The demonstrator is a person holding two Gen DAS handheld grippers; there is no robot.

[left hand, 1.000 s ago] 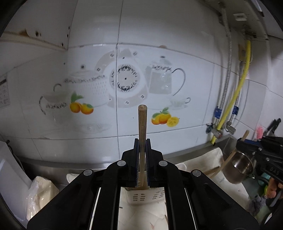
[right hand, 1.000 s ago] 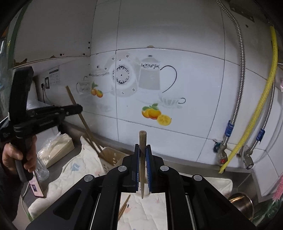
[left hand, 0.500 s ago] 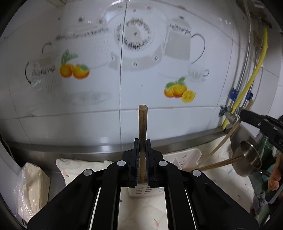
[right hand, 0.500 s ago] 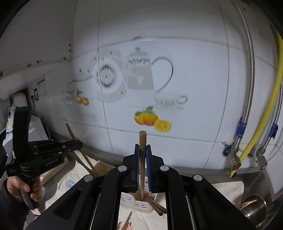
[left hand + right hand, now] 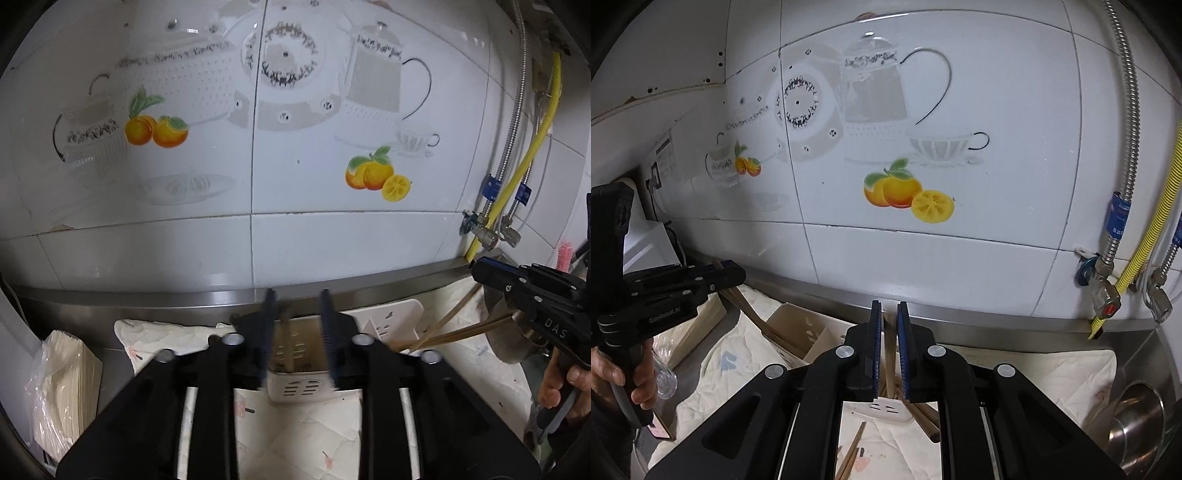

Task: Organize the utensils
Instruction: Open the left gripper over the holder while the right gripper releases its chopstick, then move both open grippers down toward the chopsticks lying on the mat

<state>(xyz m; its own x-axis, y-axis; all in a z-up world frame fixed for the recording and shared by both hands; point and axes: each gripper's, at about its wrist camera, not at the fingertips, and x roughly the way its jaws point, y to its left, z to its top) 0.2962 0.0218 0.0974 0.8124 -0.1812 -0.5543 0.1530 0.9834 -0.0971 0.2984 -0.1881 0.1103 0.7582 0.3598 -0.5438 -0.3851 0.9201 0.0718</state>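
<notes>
A white slotted utensil holder [image 5: 300,384] stands on the cloth below the wall, with wooden chopsticks [image 5: 443,334] leaning out of it to the right. My left gripper [image 5: 297,295] is open right above it, and a blurred chopstick [image 5: 284,325] sits between the pads, down inside the holder. In the right wrist view my right gripper [image 5: 889,306] is slightly open over the same holder [image 5: 882,408], with a chopstick [image 5: 889,365] loose between its pads. More chopsticks [image 5: 925,421] lean in the holder.
A patterned cloth [image 5: 1027,365] covers the steel counter. Loose chopsticks [image 5: 851,452] lie on it. A steel pot [image 5: 1137,417] sits at the right, a paper stack in plastic [image 5: 64,387] at the left. Tiled wall and pipes [image 5: 1123,206] stand behind.
Both grippers have moved closer to the wall and lower over the holder. Both have opened, and the chopsticks that stood tall in them have dropped down into the holder.
</notes>
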